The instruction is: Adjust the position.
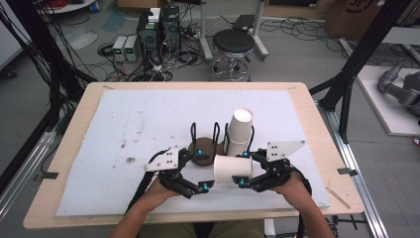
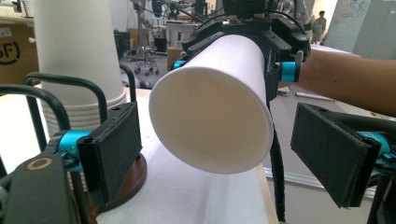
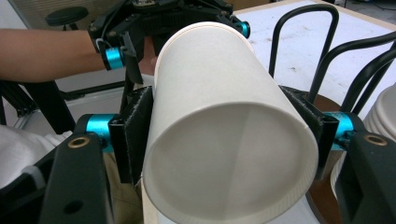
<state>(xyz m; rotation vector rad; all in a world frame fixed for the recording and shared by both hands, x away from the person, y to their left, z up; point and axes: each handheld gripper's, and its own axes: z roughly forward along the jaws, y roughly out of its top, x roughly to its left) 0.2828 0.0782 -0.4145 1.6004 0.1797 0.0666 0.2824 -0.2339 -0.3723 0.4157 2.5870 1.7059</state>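
White mat (image 1: 124, 129), wire rack (image 1: 205, 136). Right gripper (image 1: 245, 174) clamped on cup (image 1: 233, 168); left gripper (image 1: 200, 187) wide, empty. Keep cup level, grip gentle.

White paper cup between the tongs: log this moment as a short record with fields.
held item: white paper cup, lying sideways
holder: right tongs, pads pressed on the cup's sides
left tongs: open, pads clear of the cup's open rim
nearby: stack of white paper cups standing in a black wire rack on a round brown base
surface: white foam mat on the table
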